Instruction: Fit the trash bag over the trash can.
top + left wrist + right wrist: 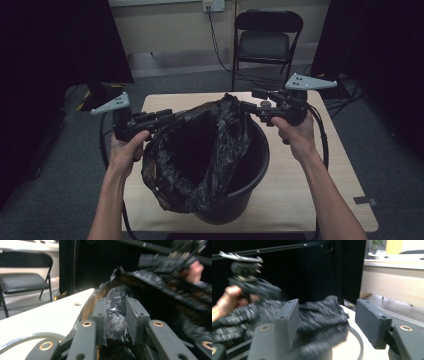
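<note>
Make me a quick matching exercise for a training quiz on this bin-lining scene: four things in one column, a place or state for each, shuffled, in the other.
Things
1. left gripper
2. right gripper
3. black bucket
4. folding chair

Places or states
A. stands on the floor beyond the table
B. jaws apart, nothing pressed between them
C. jaws shut on a fold of the black bag
D. stands on the table with the bag partly draped over its rim

Pairs: 1-C, 2-B, 3-D, 4-A
</note>
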{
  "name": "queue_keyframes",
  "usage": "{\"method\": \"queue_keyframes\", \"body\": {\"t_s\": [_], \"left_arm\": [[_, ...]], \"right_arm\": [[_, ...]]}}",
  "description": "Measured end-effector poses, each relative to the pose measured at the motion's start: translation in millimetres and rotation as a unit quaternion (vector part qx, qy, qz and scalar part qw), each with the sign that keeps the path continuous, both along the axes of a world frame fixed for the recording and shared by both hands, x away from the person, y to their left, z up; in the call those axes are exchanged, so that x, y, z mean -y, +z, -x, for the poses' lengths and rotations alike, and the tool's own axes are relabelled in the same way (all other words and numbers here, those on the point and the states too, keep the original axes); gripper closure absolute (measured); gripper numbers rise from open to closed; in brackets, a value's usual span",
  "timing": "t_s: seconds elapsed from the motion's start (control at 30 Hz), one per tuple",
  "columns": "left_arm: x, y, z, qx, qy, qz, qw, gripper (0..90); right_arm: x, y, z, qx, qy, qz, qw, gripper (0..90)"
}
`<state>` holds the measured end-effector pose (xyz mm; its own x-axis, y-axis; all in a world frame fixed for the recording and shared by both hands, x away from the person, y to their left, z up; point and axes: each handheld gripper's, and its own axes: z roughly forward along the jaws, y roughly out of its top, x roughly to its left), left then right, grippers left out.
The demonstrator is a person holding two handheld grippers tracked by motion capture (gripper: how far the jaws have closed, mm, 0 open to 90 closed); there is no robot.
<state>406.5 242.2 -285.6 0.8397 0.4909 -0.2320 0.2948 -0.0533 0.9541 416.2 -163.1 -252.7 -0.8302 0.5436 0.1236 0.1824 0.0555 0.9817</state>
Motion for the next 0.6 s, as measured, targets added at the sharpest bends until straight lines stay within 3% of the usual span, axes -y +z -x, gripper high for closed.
{"method": "queue_keyframes", "body": {"t_s": [0.07, 0.13, 0.27, 0.47, 0.53, 0.6], "left_arm": [[6.2, -6.2, -1.5, -0.005, 0.009, -0.005, 0.9999, 75.6], [6.7, -10.8, 1.2, -0.004, 0.011, 0.006, 0.9999, 76.0], [0.9, -11.3, 11.4, -0.003, 0.02, 0.009, 0.9998, 75.4], [-15.0, -14.3, 30.8, 0.0, 0.012, 0.024, 0.9996, 74.4], [-17.5, -13.4, 32.2, 0.002, 0.01, 0.02, 0.9997, 73.3], [-18.9, -11.3, 28.8, 0.003, 0.021, 0.03, 0.9993, 68.4]], "right_arm": [[-7.6, 4.4, -1.0, -0.001, 0.012, -0.003, 0.9999, 34.3], [-16.6, 2.4, -3.6, -0.012, 0.034, 0.004, 0.9993, 32.0], [-29.7, -9.9, -10.1, -0.036, 0.048, 0.035, 0.9976, 32.6], [-36.2, -15.6, -20.5, -0.055, 0.061, 0.062, 0.9948, 43.3], [-39.5, -15.4, -23.1, -0.053, 0.073, 0.075, 0.9931, 47.0], [-41.6, -14.6, -25.4, -0.052, 0.072, 0.084, 0.9924, 48.7]]}}
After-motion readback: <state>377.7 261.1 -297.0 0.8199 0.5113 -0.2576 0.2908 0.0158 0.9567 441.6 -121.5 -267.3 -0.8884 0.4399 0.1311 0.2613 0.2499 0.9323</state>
